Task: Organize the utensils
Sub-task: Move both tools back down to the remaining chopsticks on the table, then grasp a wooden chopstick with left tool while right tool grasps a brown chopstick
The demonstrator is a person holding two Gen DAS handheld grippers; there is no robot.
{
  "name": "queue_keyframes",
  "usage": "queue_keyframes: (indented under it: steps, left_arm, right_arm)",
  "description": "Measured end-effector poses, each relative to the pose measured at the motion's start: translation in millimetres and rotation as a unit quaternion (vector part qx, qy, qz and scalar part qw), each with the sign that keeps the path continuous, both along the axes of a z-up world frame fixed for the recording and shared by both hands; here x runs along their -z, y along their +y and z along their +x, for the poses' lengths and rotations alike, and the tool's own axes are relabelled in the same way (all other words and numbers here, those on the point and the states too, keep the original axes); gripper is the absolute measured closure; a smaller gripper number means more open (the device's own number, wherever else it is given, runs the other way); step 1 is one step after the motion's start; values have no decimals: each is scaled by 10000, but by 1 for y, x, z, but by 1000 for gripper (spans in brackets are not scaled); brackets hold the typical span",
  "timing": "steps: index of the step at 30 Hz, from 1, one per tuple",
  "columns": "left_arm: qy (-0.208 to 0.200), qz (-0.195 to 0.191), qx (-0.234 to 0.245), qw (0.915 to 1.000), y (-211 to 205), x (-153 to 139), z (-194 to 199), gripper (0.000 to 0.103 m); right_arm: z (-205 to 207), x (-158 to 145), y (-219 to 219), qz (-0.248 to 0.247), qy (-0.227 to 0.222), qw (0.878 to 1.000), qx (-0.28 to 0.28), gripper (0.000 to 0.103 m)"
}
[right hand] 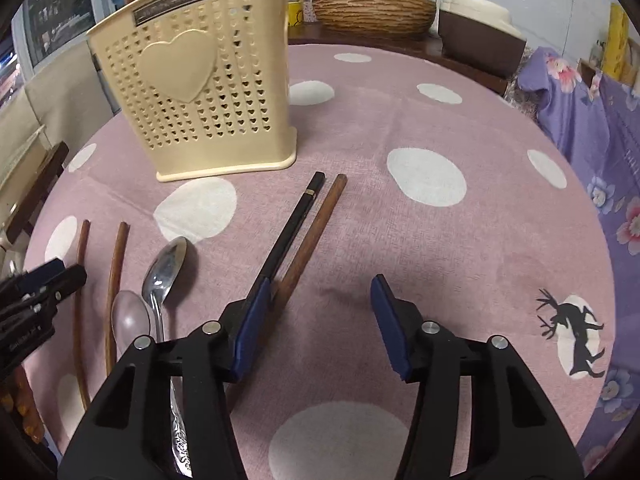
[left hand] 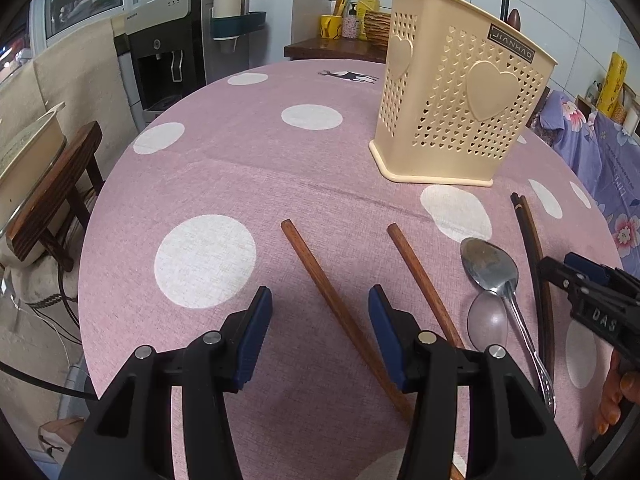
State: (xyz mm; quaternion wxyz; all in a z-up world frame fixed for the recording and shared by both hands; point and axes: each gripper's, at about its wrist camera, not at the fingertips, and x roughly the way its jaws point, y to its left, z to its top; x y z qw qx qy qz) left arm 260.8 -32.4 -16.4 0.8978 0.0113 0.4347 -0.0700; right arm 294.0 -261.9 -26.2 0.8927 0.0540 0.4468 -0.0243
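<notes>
Round table with a pink polka-dot cloth (left hand: 248, 176), water dispenser (left hand: 168, 56) upper left, cream holder (left hand: 460, 92) upper right. Left gripper (left hand: 320, 320) angles down, jaws apart around a brown chopstick (left hand: 320, 284), not pinching. Right gripper (right hand: 320, 320) likewise unclenched, holding nothing; black chopstick (right hand: 288, 232) by its left pad. Spoon (right hand: 164, 268) lower left.

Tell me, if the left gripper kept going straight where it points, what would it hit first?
Probably the brown chopstick lying between the left gripper's open jaws, or the pink tablecloth beside it; depth is hard to judge.
</notes>
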Motion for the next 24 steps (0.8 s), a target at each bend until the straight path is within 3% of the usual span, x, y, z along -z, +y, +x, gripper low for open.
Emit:
queue_keyframes:
  steps: [4, 8, 15, 19, 24]
  left_arm:
    - [-5, 43, 21, 10000, 0, 0, 1, 55]
    - [19, 84, 96, 9999, -7, 0, 7, 57]
    - [-49, 268, 222, 9994, -21, 1, 19, 73]
    - [-5, 264, 313, 9992, -26, 0, 27, 87]
    - [170, 0, 412, 9990, -20, -1, 39, 90]
  right_arm:
    - [11, 1, -7, -121, 38, 9999, 87, 60]
    - [26, -1, -7, 57, 95, 9999, 89, 67]
    - [48, -3, -5, 177, 147, 9994, 248, 89]
    - [60, -3, -5, 318, 181, 9988, 339, 92]
    - [60, -3, -2, 326, 124, 9990, 277, 92]
